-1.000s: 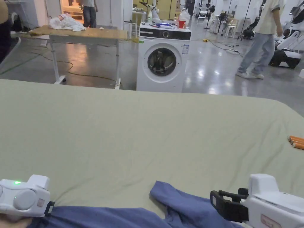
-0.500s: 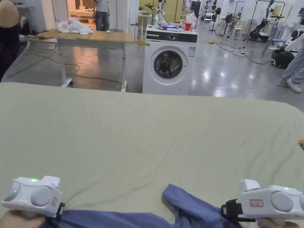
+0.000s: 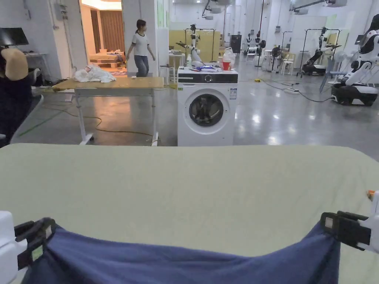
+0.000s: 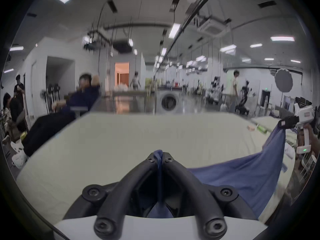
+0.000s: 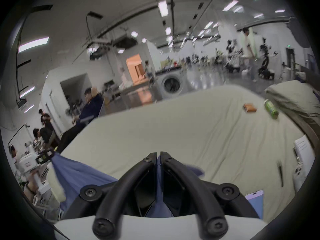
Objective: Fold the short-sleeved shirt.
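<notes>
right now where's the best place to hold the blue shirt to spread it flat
At its two top corners, one per gripper, coming in from the outer sides. The blue cotton shirt already hangs stretched between the left gripper and right gripper, its edge sagging between them.

Big open hall, glossy grey concrete floor (image 3: 288,122) throwing back the ceiling lights. Dead centre stands a white front-loading washing machine (image 3: 206,107) with a dark round door; clutter and a red cup (image 3: 226,65) sit on top of it. Left of the machine, a wooden-topped table on white legs (image 3: 111,84) carries a heap of white cloth (image 3: 93,74). Behind that table, a person in a white top (image 3: 140,48) stands before a warm orange-lit doorway (image 3: 101,35). Right of the machine, far back, clothes racks and a white humanoid robot (image 3: 361,70).
</notes>
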Available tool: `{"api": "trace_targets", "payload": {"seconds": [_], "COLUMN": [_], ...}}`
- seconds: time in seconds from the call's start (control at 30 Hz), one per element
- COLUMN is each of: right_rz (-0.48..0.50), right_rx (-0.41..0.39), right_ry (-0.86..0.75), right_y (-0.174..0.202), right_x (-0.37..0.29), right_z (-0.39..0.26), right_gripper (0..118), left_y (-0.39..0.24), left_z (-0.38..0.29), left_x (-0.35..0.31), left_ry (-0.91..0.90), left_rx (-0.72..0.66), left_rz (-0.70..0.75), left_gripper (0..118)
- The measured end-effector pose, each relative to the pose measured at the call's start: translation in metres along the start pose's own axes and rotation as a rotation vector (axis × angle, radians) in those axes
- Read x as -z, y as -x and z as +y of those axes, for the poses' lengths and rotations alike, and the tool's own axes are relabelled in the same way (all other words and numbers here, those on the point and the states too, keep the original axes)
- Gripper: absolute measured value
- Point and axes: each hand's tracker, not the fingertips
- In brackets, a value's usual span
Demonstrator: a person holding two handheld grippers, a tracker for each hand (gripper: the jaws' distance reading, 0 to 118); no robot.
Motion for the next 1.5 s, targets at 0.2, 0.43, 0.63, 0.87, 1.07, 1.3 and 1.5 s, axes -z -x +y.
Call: {"api": "trace_targets", "payload": {"seconds": [0.2,0.43,0.63,0.87,1.07,1.3,1.5], "right_rz": [-0.059,-0.11,-0.177,-0.297,-0.354,-0.402,-0.381], "right_rx": [-0.129,-0.227,-0.262,-0.353,-0.368,-0.26,-0.26], "right_ry": [-0.208,-0.363,-0.414,-0.439,-0.453,-0.453,-0.436], "right_y": [0.025,0.064,0.089,0.119,0.135,0.131,0.112], "right_x": [-0.028,-0.027,-0.007,0.041,0.079,0.113,0.14], "right_z": [0.074,0.17,0.247,0.308,0.356,0.384,0.358], "right_gripper": [2,2,2,2,2,2,2], "left_y": [0.012,0.016,0.021,0.027,0.037,0.031,0.027], "left_z": [0.111,0.198,0.249,0.29,0.314,0.324,0.293], "left_x": [-0.05,-0.031,0.01,0.089,0.154,0.188,0.214], "left_ry": [-0.223,-0.28,-0.262,-0.235,-0.199,-0.224,-0.176], "left_rx": [-0.095,-0.016,0.036,0.029,0.024,0.016,0.025], "left_rz": [-0.036,0.059,0.132,0.207,0.263,0.264,0.246], "left_gripper": [0,0,0,0,0,0,0]}}
